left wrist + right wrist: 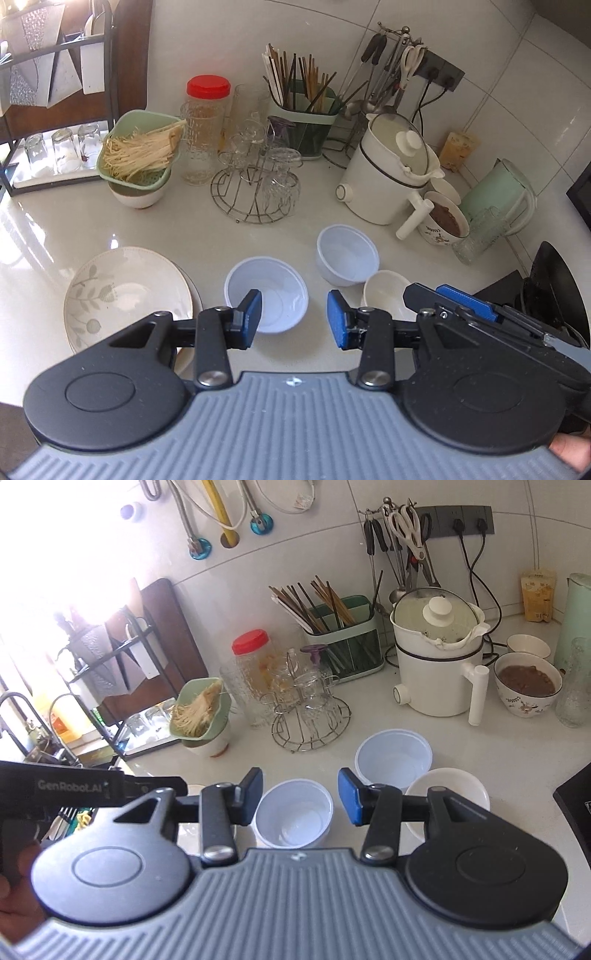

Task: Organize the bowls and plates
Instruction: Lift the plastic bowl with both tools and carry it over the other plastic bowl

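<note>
Both tools hang above the near edge of the white table [48,229], each with its blue pads apart and nothing between them. Past the left tool [294,319] sits a plastic bowl [266,295], with the flowered plates [127,295] stacked to its left. Past the right tool [300,797] lie the same plastic bowl [293,818], a deeper plastic bowl [393,758] beyond it and a white china bowl [448,794] just to the right. Farther back stand a wire glass rack [255,188], a noodle basket [138,151] on a bowl, a chopstick holder [304,122] and a white cooker [391,173] near the wall.
</note>
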Action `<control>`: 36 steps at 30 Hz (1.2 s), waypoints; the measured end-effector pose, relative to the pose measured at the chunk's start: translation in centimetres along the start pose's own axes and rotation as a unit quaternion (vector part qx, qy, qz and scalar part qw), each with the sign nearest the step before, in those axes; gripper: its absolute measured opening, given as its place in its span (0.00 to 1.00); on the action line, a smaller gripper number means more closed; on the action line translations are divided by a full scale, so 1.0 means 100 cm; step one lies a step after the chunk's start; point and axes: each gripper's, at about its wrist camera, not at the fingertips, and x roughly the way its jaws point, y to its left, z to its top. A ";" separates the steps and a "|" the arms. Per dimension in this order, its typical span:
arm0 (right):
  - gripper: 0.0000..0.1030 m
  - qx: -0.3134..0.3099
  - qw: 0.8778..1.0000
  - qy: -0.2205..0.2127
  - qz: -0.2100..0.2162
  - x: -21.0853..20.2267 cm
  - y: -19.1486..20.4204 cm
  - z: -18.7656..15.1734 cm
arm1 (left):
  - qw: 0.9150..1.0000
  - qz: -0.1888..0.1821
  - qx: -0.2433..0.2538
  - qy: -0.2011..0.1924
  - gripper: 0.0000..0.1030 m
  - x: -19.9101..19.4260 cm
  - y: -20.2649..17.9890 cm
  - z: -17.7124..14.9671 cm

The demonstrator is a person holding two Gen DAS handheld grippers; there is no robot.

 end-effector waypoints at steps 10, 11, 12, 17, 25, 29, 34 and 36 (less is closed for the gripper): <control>0.47 0.009 1.000 -0.004 -0.013 -0.012 0.002 -0.009 | 1.000 -0.009 0.013 0.014 0.43 0.003 0.006 -0.006; 0.47 0.016 1.000 -0.009 -0.016 -0.012 0.002 -0.010 | 1.000 -0.013 0.017 0.015 0.43 0.005 0.007 -0.005; 0.47 0.023 0.999 -0.013 -0.020 -0.012 0.001 -0.011 | 1.000 -0.014 0.022 0.014 0.43 0.007 0.010 -0.003; 0.47 0.024 0.999 -0.013 -0.046 -0.008 0.009 -0.010 | 0.999 -0.037 0.022 0.020 0.43 0.019 0.017 0.007; 0.47 0.024 0.997 -0.019 -0.077 -0.004 0.013 -0.009 | 0.997 -0.071 0.006 0.031 0.43 0.040 0.027 0.012; 0.47 0.030 0.996 -0.022 -0.085 -0.004 0.011 -0.013 | 0.996 -0.081 0.024 0.037 0.43 0.047 0.028 0.008; 0.47 0.047 0.993 -0.038 -0.099 -0.002 0.010 -0.016 | 0.994 -0.092 0.055 0.034 0.43 0.054 0.027 0.004; 0.47 0.058 0.991 -0.046 -0.111 0.000 0.009 -0.018 | 0.993 -0.095 0.064 0.027 0.43 0.055 0.029 0.005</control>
